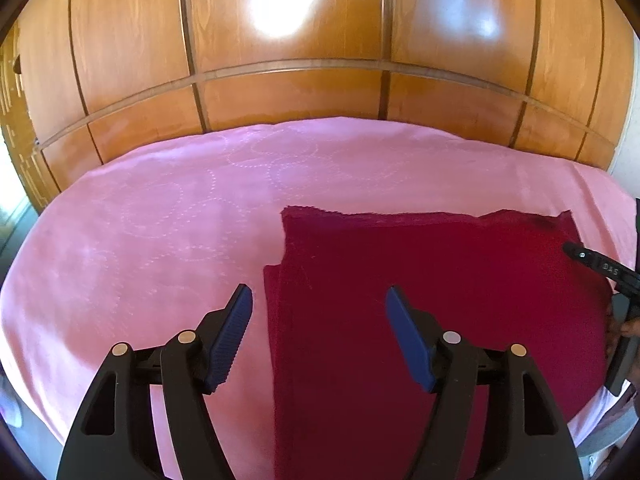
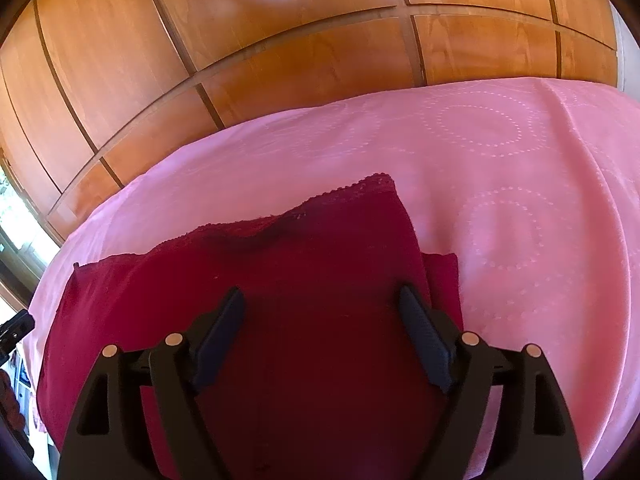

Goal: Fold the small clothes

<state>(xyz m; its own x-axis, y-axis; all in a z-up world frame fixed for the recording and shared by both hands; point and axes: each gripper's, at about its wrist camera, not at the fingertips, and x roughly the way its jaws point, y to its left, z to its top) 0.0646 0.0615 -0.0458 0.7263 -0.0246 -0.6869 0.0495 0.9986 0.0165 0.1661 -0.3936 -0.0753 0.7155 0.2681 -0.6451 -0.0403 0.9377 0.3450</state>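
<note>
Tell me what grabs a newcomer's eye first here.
A dark red garment with a lacy far edge lies folded on the pink bedspread. Glossy wooden wardrobe doors fill the background. Both the left gripper and right gripper are open, holding nothing.

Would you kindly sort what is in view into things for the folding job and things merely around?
For the job:
dark red cloth
left hand-held gripper
right hand-held gripper

Merely around:
pink bedspread
wooden wardrobe

Dark red cloth [image 1: 420, 280] on pink circle-patterned sheet [image 1: 160, 220]
</note>
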